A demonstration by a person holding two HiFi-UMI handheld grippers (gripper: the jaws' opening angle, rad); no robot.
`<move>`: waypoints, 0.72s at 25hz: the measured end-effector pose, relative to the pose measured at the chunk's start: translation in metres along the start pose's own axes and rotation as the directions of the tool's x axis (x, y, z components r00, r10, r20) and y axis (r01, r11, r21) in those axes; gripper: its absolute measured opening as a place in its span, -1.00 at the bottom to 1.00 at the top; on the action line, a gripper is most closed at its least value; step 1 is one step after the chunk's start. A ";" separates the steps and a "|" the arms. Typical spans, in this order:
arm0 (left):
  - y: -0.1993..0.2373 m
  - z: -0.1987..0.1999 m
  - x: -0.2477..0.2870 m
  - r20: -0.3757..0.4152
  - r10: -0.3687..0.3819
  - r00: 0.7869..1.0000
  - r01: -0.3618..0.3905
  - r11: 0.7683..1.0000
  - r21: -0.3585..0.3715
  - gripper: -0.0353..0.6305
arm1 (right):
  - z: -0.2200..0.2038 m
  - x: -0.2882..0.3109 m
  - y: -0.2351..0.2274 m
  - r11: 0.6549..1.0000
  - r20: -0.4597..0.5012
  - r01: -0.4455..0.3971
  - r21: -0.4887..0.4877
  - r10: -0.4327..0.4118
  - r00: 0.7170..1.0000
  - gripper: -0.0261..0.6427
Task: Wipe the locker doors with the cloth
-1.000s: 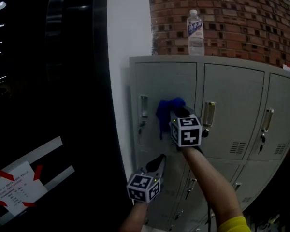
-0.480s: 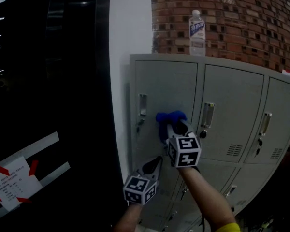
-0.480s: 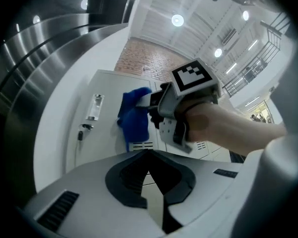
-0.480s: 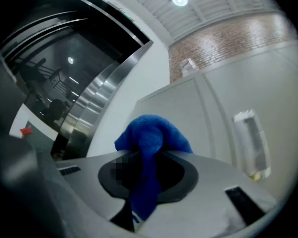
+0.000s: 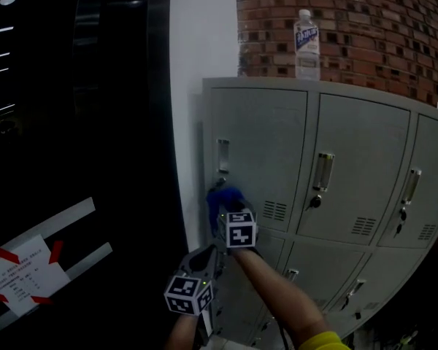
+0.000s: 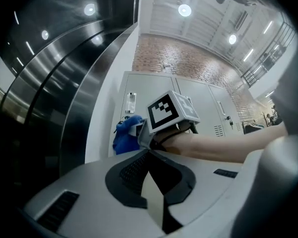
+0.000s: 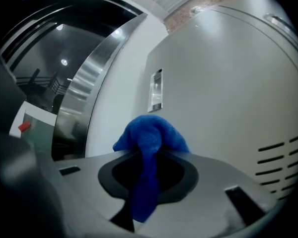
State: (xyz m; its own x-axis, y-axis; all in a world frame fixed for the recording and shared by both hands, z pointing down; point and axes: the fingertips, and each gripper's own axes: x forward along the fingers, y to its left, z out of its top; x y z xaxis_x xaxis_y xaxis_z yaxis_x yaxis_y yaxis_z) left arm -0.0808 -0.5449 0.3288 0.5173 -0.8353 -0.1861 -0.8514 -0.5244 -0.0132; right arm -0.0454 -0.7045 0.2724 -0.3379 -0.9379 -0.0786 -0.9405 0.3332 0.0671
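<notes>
A row of grey lockers fills the head view; the top-left door point(image 5: 266, 141) is the one being touched. My right gripper point(image 5: 225, 208) is shut on a blue cloth point(image 5: 223, 197) and presses it against that door's lower left corner, just below the handle point(image 5: 223, 156). In the right gripper view the blue cloth point(image 7: 150, 135) bunches over the jaws and a tail hangs down between them, with the door point(image 7: 223, 93) right behind. My left gripper point(image 5: 206, 257) hangs lower, shut and holding nothing, off the lockers. Its own view shows the cloth point(image 6: 125, 138) ahead.
A clear water bottle point(image 5: 306, 44) stands on top of the lockers before a brick wall point(image 5: 379, 28). A white pillar point(image 5: 201, 71) borders the lockers on the left, then dark glass with a taped paper sign point(image 5: 22, 283). More doors with handles point(image 5: 322, 171) lie to the right.
The right gripper has dragged the cloth down and to the left, from mid-door to the lower left corner under the handle. The left gripper has sunk a little.
</notes>
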 end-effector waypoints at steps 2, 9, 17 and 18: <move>-0.008 0.004 0.007 0.000 -0.019 1.000 0.019 1.000 0.004 -0.88 | 0.001 -0.019 -0.015 1.000 0.010 0.023 0.003 -0.023 1.000 -0.70; -0.051 0.001 0.029 0.017 -0.126 0.992 0.126 0.992 -0.019 -0.88 | -0.007 -0.147 -0.131 0.984 0.087 0.173 0.036 -0.176 0.980 -0.70; -0.068 0.007 0.016 0.025 -0.169 0.985 0.169 0.985 -0.024 -0.88 | -0.021 -0.220 -0.111 0.992 0.110 0.126 0.028 -0.128 0.986 -0.70; -0.069 0.007 0.004 0.027 -0.174 0.984 0.175 0.984 -0.034 -0.88 | -0.030 -0.245 -0.103 0.993 0.127 0.119 0.028 -0.121 0.985 -0.70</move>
State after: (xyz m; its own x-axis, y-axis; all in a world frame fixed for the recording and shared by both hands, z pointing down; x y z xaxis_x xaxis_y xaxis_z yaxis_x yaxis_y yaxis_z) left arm -0.0208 -0.5112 0.3221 0.6551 -0.7264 -0.2077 -0.7442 -0.6678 -0.0120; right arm 0.1357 -0.5118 0.3142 -0.2233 -0.9515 -0.2116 -0.9746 0.2221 0.0296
